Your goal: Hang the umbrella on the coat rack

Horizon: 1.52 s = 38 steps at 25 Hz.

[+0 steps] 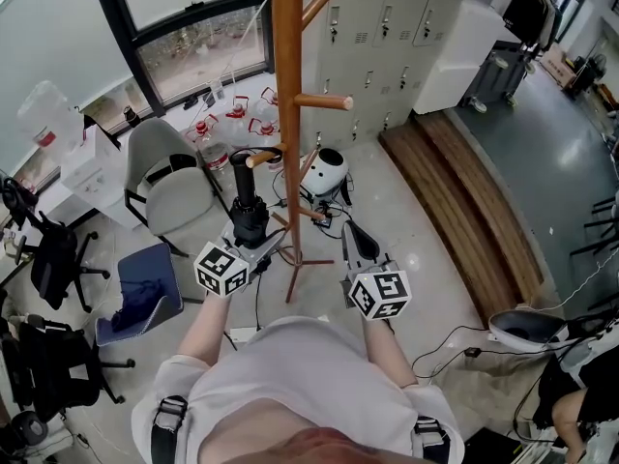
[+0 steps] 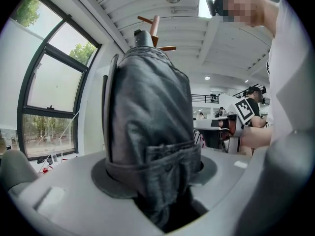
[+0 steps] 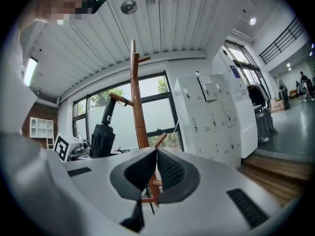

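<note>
Black folded umbrella (image 1: 248,206), clamped in left gripper (image 1: 253,242) fingers, stands beside wooden coat rack (image 1: 287,85); right gripper (image 1: 353,245) fingers closed, empty. Next: hook it over a peg.

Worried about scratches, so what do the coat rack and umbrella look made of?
Coat rack: probably wood, smooth reddish-brown finish, paler cut ends on the pegs. Umbrella: dark matte fabric, creased and gathered under a strap.
</note>
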Motion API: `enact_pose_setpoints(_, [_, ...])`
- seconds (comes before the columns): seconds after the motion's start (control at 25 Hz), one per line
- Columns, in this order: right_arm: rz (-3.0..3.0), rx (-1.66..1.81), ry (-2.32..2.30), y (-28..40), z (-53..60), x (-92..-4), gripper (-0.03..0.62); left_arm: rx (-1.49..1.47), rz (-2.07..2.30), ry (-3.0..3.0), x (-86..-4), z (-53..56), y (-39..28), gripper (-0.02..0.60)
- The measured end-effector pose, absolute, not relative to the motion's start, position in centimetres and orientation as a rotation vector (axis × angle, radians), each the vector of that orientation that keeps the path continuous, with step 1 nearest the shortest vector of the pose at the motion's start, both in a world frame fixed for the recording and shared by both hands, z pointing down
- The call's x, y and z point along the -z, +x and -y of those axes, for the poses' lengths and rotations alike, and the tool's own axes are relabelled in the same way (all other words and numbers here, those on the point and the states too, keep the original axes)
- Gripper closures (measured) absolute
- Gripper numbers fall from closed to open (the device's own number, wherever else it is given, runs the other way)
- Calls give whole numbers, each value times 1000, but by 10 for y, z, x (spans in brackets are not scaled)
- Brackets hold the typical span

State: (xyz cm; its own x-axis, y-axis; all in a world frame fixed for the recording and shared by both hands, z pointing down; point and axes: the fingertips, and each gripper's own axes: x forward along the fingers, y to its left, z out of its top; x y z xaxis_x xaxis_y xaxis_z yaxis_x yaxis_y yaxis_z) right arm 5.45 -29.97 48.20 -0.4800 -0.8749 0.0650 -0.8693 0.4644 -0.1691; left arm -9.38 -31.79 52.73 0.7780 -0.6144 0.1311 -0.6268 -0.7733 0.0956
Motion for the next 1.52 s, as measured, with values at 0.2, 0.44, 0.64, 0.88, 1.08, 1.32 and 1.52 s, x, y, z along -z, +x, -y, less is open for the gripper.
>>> enact_pose_setpoints(0.2, [-2661,288,-1587,55,299,-486,585,-165,976,2803,-545,316,-88,328])
enact_pose_setpoints(0.44, [-2653,294,-1596,60,296,-484,585,-219,955,2783,-565,315,-76,328])
enact_pose_setpoints(0.64, [-2644,290,-1612,67,294,-484,585,-220,963,2798,-572,317,-66,328])
enact_pose_setpoints(0.88, [-2632,286,-1631,75,290,-483,585,-211,1013,2842,-580,321,-57,328])
enact_pose_setpoints(1.08, [-2631,289,-1640,83,288,-483,585,-181,1112,2866,-586,328,-56,328])
enact_pose_setpoints(1.32, [-2641,288,-1639,84,283,-485,585,-104,1198,2801,-598,336,-61,328])
enact_pose_setpoints(1.52, [-2663,303,-1627,82,283,-489,585,-125,1246,2784,-612,342,-61,327])
